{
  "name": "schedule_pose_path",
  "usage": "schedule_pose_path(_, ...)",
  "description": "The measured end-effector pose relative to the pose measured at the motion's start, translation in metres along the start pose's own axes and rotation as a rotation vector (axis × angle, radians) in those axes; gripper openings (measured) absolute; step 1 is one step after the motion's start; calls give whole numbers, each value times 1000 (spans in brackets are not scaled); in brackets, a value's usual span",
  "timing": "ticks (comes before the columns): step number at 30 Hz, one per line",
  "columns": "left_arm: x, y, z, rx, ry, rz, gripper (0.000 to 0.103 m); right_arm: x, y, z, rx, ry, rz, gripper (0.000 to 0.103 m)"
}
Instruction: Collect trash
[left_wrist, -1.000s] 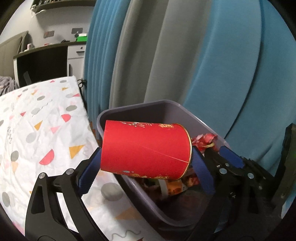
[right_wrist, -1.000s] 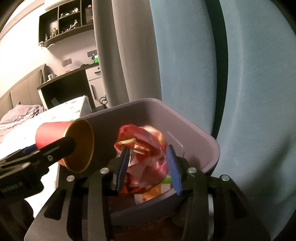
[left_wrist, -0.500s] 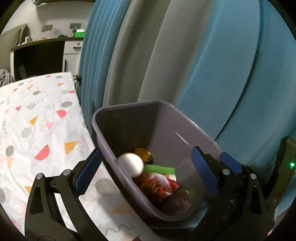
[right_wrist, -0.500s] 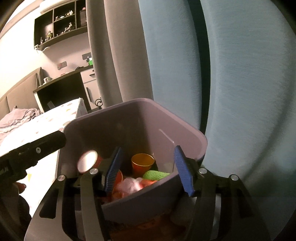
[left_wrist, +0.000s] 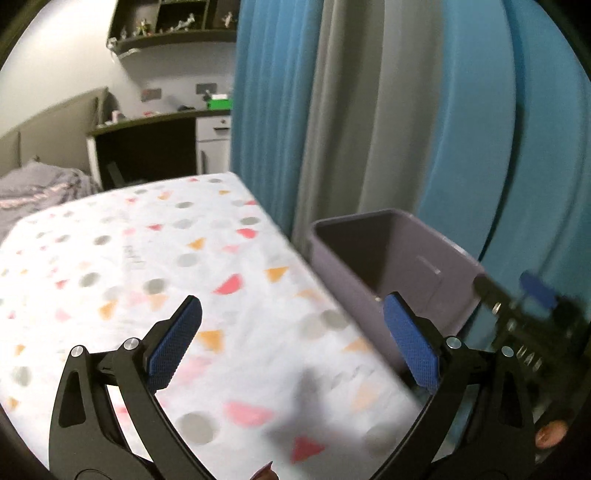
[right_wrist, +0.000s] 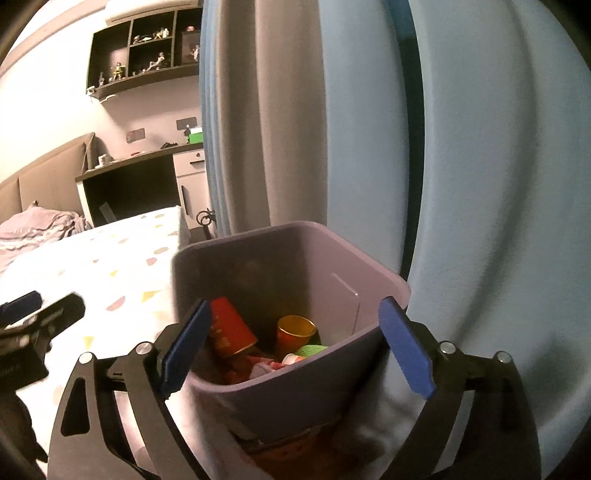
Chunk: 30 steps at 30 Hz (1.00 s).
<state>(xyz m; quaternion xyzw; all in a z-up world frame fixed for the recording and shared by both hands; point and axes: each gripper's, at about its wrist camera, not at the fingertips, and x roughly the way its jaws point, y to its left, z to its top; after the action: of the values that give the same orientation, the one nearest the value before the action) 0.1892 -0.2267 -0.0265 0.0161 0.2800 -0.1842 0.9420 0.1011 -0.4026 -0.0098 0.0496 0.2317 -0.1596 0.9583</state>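
The trash now lies inside the grey-purple plastic bin (right_wrist: 295, 387) beside the bed with the white spotted sheet (left_wrist: 155, 258): a red paper cup with a gold rim (right_wrist: 231, 328) tipped on its side, a small orange-gold cup (right_wrist: 293, 330) upright, and crumpled red wrappers (right_wrist: 264, 367) below. All of it looks light, thin-walled and easily crushed; a cup is best pinched gently across its rim. The right gripper (right_wrist: 295, 347) is opening wide with nothing pinched; the left gripper (left_wrist: 291, 347) hangs spread and empty over the sheet
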Motion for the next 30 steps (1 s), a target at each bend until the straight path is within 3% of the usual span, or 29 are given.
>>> schedule_pose_path(12,-100,59,-32,-30,-98,135,97,-70,60,-12,-46,-57,38,95)
schedule_pose_path(19,-145,84,-50,-58,-117,155,97,-109,90,-21,-61,-77,70,95)
schedule_pose_path(30,-181,96,-65,-79,-142,163,97,-148,107,-29,-79,-108,100,95)
